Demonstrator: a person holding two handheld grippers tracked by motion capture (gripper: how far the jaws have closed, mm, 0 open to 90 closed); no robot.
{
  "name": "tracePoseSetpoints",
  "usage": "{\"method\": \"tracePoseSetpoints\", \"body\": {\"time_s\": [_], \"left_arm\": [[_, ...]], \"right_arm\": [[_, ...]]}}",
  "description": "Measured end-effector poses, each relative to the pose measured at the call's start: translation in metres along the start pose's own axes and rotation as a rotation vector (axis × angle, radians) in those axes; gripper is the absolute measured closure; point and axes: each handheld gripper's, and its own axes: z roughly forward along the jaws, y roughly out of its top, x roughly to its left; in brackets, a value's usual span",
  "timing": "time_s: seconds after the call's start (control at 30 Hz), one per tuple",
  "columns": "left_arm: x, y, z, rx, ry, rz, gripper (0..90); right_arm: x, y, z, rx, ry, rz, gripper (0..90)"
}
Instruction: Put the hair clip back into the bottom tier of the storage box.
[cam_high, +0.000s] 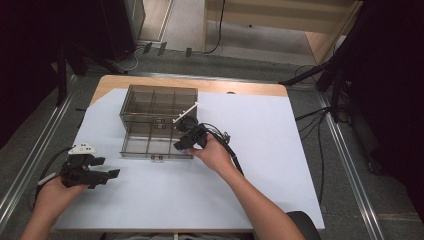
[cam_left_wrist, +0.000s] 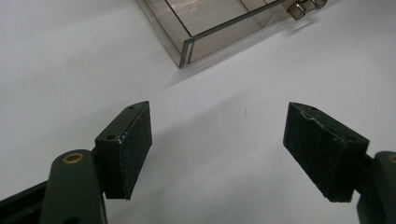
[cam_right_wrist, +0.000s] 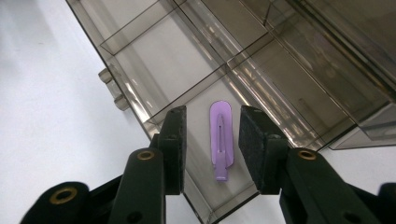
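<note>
Right gripper view shows the right gripper (cam_right_wrist: 212, 149) with jaws parted and clear of one flat, rounded lilac plastic hair clip (cam_right_wrist: 221, 140) lying on the floor of a near corner compartment of the single smoky clear-plastic divided box (cam_right_wrist: 140, 60), while the left gripper (cam_left_wrist: 217, 149) hangs spread wide over white paper (cam_left_wrist: 70, 70).
</note>
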Motion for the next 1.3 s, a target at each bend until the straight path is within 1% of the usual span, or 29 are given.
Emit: {"method": "tracePoseSetpoints", "body": {"time_s": [0.07,0.2,0.27,0.33,0.57,0.7,0.9,1.13,1.3], "left_arm": [[0.001,0.000,0.000,0.001,0.003,0.002,24.5],[0.000,0.001,0.001,0.000,0.002,0.005,24.5],[0.000,0.002,0.002,0.001,-0.002,0.002,24.5],[0.000,0.003,0.003,0.001,-0.001,0.007,24.5],[0.001,0.006,0.005,0.001,-0.007,0.010,24.5],[0.001,0.008,0.007,0.004,-0.007,0.010,24.5],[0.001,0.011,0.009,0.009,-0.012,0.016,24.5],[0.002,0.015,0.012,0.008,-0.018,0.015,24.5],[0.003,0.017,0.014,0.012,-0.016,0.022,24.5]], "right_arm": [[0.000,0.000,-0.002,-0.007,0.004,-0.007,62.0],[0.000,-0.002,-0.007,-0.021,0.018,0.002,59.6],[-0.001,-0.003,-0.009,-0.031,0.016,-0.007,59.0],[-0.003,-0.005,-0.011,-0.035,0.015,-0.010,58.9],[-0.008,-0.011,-0.020,-0.070,0.022,0.000,55.8],[-0.011,-0.014,-0.026,-0.086,0.030,0.011,55.8],[-0.014,-0.020,-0.031,-0.095,0.016,0.005,55.3],[-0.021,-0.030,-0.040,-0.112,-0.002,0.021,54.9],[-0.025,-0.036,-0.047,-0.123,-0.013,0.033,54.9]]}}
